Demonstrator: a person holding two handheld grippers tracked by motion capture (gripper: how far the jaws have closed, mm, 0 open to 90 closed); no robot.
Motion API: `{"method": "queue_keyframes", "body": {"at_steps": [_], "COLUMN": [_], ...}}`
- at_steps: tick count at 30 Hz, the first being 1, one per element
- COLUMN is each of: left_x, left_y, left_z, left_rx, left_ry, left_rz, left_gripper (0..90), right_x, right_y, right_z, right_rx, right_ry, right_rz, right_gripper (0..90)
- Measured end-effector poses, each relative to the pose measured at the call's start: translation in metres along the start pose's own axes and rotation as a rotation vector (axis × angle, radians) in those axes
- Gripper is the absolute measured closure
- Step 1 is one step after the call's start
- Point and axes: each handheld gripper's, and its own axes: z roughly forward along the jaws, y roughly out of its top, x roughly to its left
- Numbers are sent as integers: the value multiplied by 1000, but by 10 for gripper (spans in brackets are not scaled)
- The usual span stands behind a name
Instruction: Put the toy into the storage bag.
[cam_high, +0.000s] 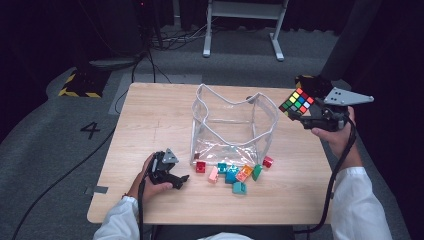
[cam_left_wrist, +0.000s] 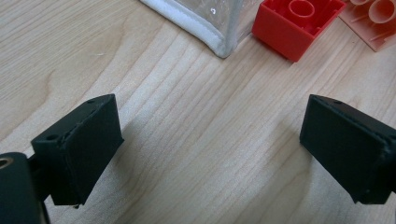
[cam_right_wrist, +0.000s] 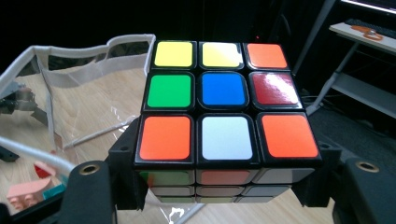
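A scrambled colour cube (cam_high: 297, 101) hangs in the air at the table's right edge, with my right gripper (cam_high: 300, 111) shut on it. In the right gripper view the cube (cam_right_wrist: 224, 102) sits between the two black jaws, its top face toward the camera. Just left of it stands a clear plastic bag (cam_high: 231, 125) with a white rim, open at the top. My left gripper (cam_high: 180, 180) rests low on the table at the front left, open, with bare wood between its fingers (cam_left_wrist: 81, 149). A red brick (cam_left_wrist: 294, 25) lies beyond them beside the bag's corner (cam_left_wrist: 219, 39).
Several small bricks (cam_high: 234, 175) in red, pink, teal, orange and green lie along the bag's front side. The wooden table (cam_high: 150, 120) ends close to the right hand. Beyond it are a grey floor, cables and a white frame (cam_high: 240, 25).
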Motion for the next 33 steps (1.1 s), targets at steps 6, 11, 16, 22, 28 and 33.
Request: {"method": "queue_keyframes", "body": {"at_steps": [6,11,16,22,28,33], "left_x": [0,0,0,0,-1,-1], "left_y": [0,0,0,0,0,0], "left_z": [0,0,0,0,0,0], "left_rx": [2,1,1,0,-1,-1], "left_ry": [1,1,1,0,0,0], "left_rz": [-1,0,-1,1,-4,-3], "left_gripper": [56,57,57,58,61,61], "right_x": [4,11,21,32,38,40], "right_y": [17,24,26,26,22,22], "right_z": [24,45,68,90,103,115], "right_rx": [0,1,23,83,204,361], "right_ry": [34,78,120,179,247,272], "right_rz": [-20,-32,-52,-118,-191,-235], "right_gripper": [336,336,336,336,336,336]}}
